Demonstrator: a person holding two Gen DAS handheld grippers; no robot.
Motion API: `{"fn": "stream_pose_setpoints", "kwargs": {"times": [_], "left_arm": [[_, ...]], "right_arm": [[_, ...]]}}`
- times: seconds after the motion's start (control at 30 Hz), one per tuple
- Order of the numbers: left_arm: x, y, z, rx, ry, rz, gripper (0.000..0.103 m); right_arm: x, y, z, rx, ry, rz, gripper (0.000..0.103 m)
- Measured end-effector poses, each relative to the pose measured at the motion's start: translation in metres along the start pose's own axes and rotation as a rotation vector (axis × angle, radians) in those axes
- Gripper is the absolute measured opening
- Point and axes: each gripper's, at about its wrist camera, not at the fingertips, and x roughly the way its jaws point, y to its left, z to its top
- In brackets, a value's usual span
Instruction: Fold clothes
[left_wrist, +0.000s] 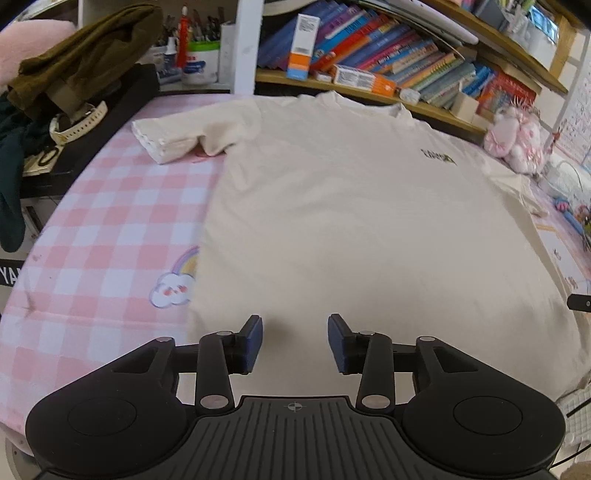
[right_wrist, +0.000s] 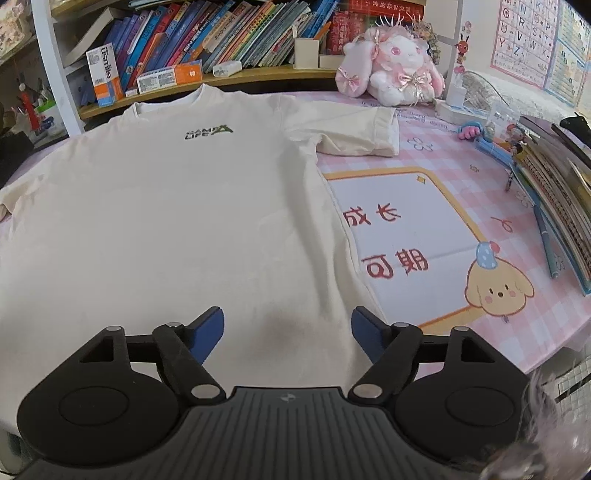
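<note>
T-shirt (left_wrist: 332, 206) lies flat, front up, collar at the far end, hem nearest both claws, on the pink checked tablecloth (left_wrist: 110, 206). Nothing folded yet, by the look of it.

Left gripper (left_wrist: 295, 341): jaws apart, empty, hovering over the hem area, shirt's left edge just off to its left. Right gripper (right_wrist: 288, 334): jaws apart, wider, empty, over the hem too, shirt's right side seam running just past its right finger.

Step in hand is probably the first grab. To do it well: shift each claw outward to its own hem corner, pinch both fabric layers, lift evenly so the body doesn't skew. Or take a sleeve side first and fold inward along a line through the collar edge. Thin cotton, will drag and wrinkle on the cloth if pulled low.

View differences:
- Left view only: left sleeve (left_wrist: 177, 134) ahead-left, bunched with its cuff doubled over; needs flattening. Olive garment (left_wrist: 85, 55) piled far left, off the table.
- Right view only: right sleeve (right_wrist: 354, 133) ahead-right, lying smoother; chest logo (right_wrist: 208, 131) legible; plush rabbit (right_wrist: 395, 70) beyond the sleeve; stacked books (right_wrist: 554, 192) far right.
</note>
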Motion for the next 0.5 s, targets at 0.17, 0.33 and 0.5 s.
{"fn": "stream_pose_setpoints", "kwargs": {"times": [0.17, 0.33, 0.5], "left_arm": [[0.002, -0.020, 0.002, 0.020, -0.014, 0.030, 0.061], [0.005, -0.042, 0.009, -0.003, -0.003, 0.068, 0.075], [0.008, -0.066, 0.009, -0.009, 0.008, 0.080, 0.079]], "right_arm": [[0.003, -0.005, -0.002, -0.020, 0.008, 0.018, 0.080], [0.009, -0.020, 0.000, -0.028, 0.023, 0.044, 0.081], [0.011, -0.037, 0.003, -0.032, 0.032, 0.067, 0.081]]}}
